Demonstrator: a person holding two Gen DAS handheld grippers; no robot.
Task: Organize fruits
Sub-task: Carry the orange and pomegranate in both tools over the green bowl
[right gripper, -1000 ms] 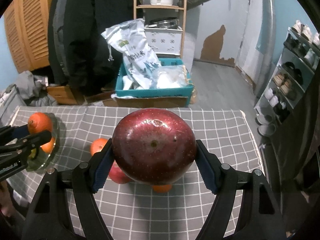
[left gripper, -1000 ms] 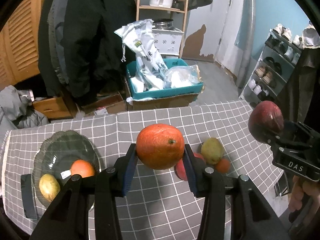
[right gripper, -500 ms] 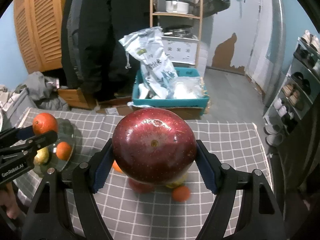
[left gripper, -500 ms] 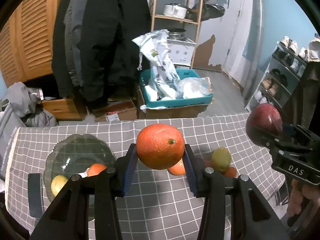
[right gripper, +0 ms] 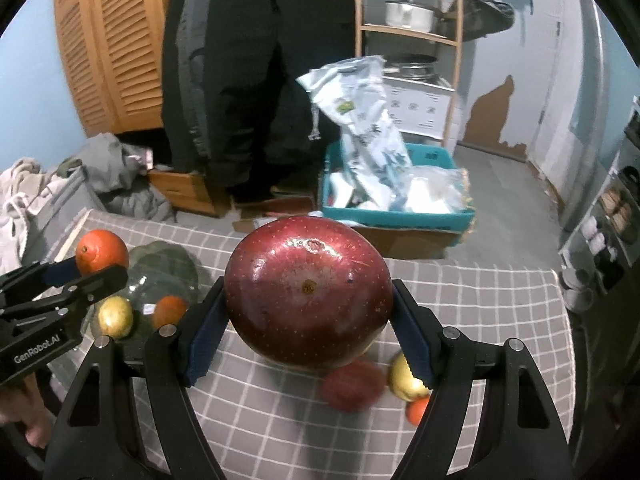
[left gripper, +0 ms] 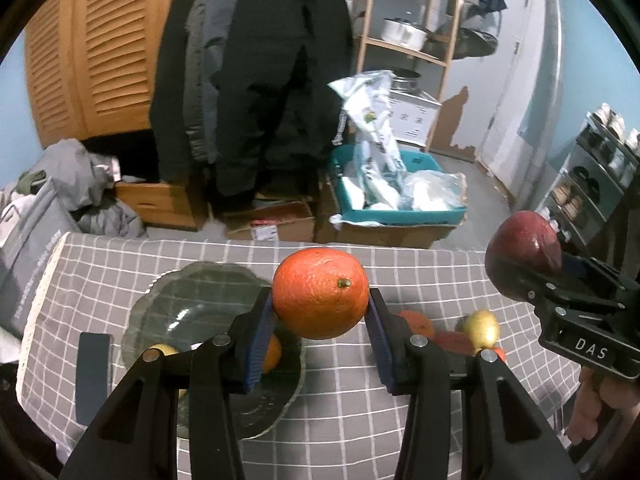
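1. Orange-skinned, the orange [left gripper: 320,294] sits clamped between the left gripper [left gripper: 321,322] pads, held above the glass plate [left gripper: 180,300].
2. The right gripper [right gripper: 308,320] clamps a dark red apple [right gripper: 308,294], held in the air right of the plate.
3. On the plate lie a yellow fruit [right gripper: 115,317] and a small orange [right gripper: 170,310].
4. Right of the plate, on the grey checked tablecloth [left gripper: 352,420], more fruit lies loose.

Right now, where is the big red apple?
The red apple is clamped in the right gripper, in the air above the checked cloth; in the left wrist view it shows at the right edge, beside the held orange.
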